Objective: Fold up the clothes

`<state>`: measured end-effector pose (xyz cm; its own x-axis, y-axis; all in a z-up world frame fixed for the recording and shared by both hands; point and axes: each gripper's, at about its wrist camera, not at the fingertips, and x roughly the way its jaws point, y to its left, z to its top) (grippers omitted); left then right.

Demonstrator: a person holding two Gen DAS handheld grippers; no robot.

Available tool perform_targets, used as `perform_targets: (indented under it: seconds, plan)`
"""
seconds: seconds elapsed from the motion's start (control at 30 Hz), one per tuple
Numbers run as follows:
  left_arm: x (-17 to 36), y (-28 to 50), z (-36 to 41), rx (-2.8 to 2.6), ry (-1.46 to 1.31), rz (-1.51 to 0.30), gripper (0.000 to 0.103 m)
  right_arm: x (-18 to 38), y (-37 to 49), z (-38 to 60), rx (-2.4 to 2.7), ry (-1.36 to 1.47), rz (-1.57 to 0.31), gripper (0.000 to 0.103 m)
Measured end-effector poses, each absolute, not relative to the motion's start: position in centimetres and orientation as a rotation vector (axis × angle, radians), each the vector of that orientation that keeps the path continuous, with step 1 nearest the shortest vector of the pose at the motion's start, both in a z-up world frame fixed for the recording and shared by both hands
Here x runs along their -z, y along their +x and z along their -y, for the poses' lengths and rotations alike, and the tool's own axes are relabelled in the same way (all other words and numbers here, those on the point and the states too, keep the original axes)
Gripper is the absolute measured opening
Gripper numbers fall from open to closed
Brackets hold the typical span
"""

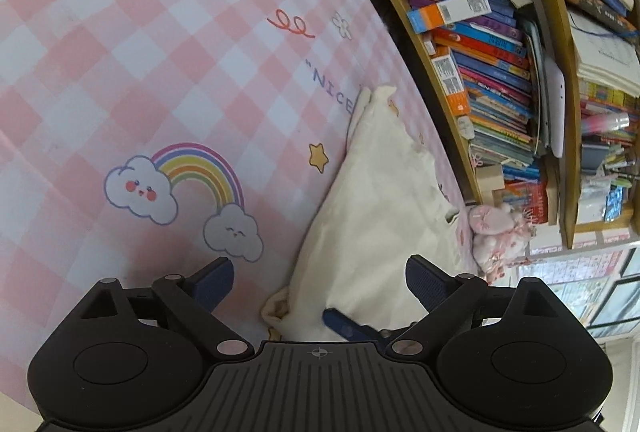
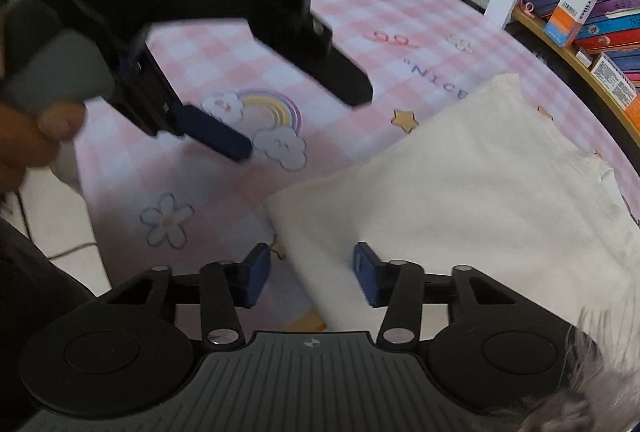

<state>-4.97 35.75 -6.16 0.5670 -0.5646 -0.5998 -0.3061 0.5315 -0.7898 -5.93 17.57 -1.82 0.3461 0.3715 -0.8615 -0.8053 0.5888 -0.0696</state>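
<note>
On pink checked mat [image 2: 360, 12], folded cream garment [image 2: 480, 192]

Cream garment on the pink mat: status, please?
Left gripper open, empty. Right gripper open astride cream garment edge. Garment partly folded on checked mat. Nothing in the way.

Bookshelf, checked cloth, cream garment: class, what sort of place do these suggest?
Probably a home room, perhaps a child's study corner. A bookshelf crammed with colourful books stands beside a table under a pink checked cloth with rainbow and clouds, and a cream garment lies on it.

Left tongs [image 2: 280, 120] motion-blurred, cream garment [image 2: 460, 200] cut off at right edge, book spines [image 1: 492, 80] unreadable
</note>
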Motion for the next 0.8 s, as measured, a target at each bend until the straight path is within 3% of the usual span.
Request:
perform_targets:
  seconds: [0.1, 0.17, 0.53, 0.8]
  plan:
    - [6.6, -4.7, -35.7, 0.203, -1.049, -1.015, 0.095, 2.0, -5.6, -17.3, -0.811, -0.522, -0.928, 0.029]
    - [6.8, -4.3, -35.4, 0.215, -1.048, -1.034, 0.095, 2.0, -5.3, -17.2, -0.795, -0.518, -0.922, 0.007]
    - [9.6, -1.1, -33.6, 0.387, -1.262, -1.105, 0.095, -3.7, -3.3, -12.3, -0.694, -0.145, -0.877, 0.006]
    - [10.7, 0.3, -31.8, 0.491, -1.382, -1.064, 0.095, -5.4, -3.4, -11.3, -0.683, -0.091, -0.880, 0.006]
